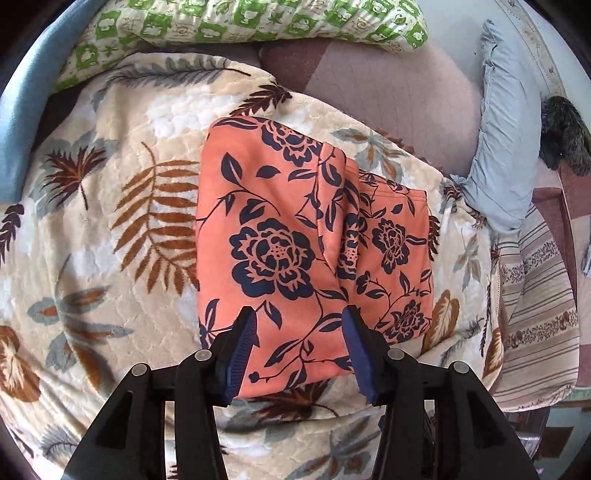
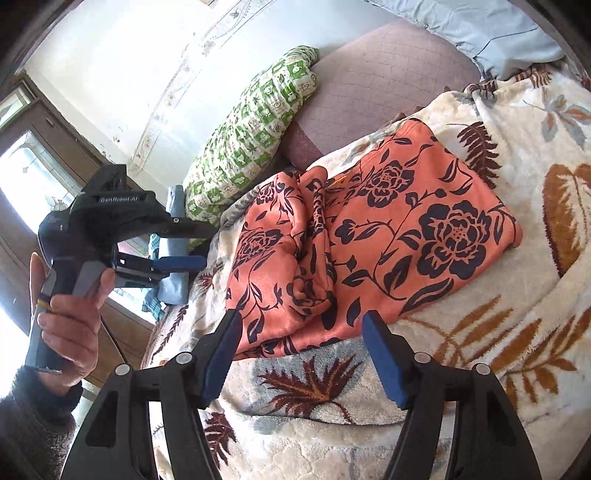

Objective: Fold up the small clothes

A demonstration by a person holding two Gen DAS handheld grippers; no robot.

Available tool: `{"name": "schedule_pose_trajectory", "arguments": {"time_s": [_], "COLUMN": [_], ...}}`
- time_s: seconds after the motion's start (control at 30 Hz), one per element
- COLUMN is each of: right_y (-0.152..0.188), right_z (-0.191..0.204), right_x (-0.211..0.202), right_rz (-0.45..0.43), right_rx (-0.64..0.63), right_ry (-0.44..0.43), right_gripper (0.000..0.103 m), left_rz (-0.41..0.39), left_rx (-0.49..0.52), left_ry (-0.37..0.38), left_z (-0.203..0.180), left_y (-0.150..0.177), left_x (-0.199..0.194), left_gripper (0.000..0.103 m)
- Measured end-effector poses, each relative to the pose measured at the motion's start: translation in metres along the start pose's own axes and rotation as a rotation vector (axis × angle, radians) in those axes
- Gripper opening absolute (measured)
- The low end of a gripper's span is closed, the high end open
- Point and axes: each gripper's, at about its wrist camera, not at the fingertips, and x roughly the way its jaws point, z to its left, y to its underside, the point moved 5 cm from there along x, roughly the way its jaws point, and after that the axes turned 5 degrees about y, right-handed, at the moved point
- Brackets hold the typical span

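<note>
Folded orange fleece garment with navy flowers [image 1: 295, 236] on cream leaf-patterned blanket [image 1: 110, 221], just ahead of both jaws. Left gripper [image 1: 299, 347] and right gripper [image 2: 301, 354] jaws wide, holding nothing.

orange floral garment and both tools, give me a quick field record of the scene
garment: orange floral garment, folded, lying on the leaf-print blanket
left tool: left tool open, above the garment's near edge, nothing gripped
right tool: right tool open, at the garment's edge, nothing gripped
behind: green patterned pillow, pale blue pillow
person: hand holding the left tool's handle
</note>
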Motion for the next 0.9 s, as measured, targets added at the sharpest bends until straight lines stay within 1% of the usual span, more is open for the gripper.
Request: {"name": "schedule_pose_trajectory", "arguments": {"time_s": [0.13, 0.2, 0.23, 0.33, 0.4, 0.47, 0.5, 0.57, 0.63, 0.7, 0.9], "right_y": [-0.013, -0.02, -0.022, -0.02, -0.017, -0.014, -0.014, -0.012, -0.01, -0.01, -0.009], "right_z": [0.006, 0.006, 0.004, -0.007, -0.013, -0.013, -0.012, -0.008, -0.006, -0.008, -0.011], "right_x": [0.037, 0.057, 0.066, 0.086, 0.1, 0.103, 0.104, 0.106, 0.107, 0.109, 0.111], "right_rz": [0.056, 0.071, 0.08, 0.115, 0.171, 0.198, 0.207, 0.224, 0.217, 0.21, 0.191], "right_rx": [-0.02, -0.021, -0.015, 0.015, 0.051, 0.082, 0.085, 0.056, 0.036, 0.036, 0.029], "right_ry": [-0.045, -0.062, -0.069, -0.107, -0.116, -0.171, -0.18, -0.173, -0.175, -0.165, -0.153], "right_gripper": [0.072, 0.072, 0.072, 0.072, 0.072, 0.072, 0.072, 0.072, 0.071, 0.071, 0.067], "left_rz": [-0.017, -0.037, -0.043, -0.011, 0.015, 0.032, 0.033, 0.052, 0.085, 0.102, 0.106], "left_rx": [0.013, 0.023, 0.028, 0.023, 0.03, 0.052, 0.065, 0.079, 0.078, 0.083, 0.141], "left_ry": [-0.093, -0.141, -0.153, -0.184, -0.225, -0.237, -0.239, -0.252, -0.266, -0.272, -0.354], "left_z": [-0.009, -0.021, -0.027, -0.042, -0.05, -0.059, -0.064, -0.071, -0.075, -0.077, -0.083], "left_y": [-0.011, -0.022, -0.028, -0.042, -0.051, -0.057, -0.059, -0.061, -0.06, -0.061, -0.066], "left_x": [-0.014, -0.013, -0.01, 0.014, 0.038, 0.056, 0.064, 0.079, 0.097, 0.114, 0.138], "left_gripper": [0.048, 0.048, 0.048, 0.048, 0.047, 0.047, 0.047, 0.047, 0.047, 0.047, 0.048]}}
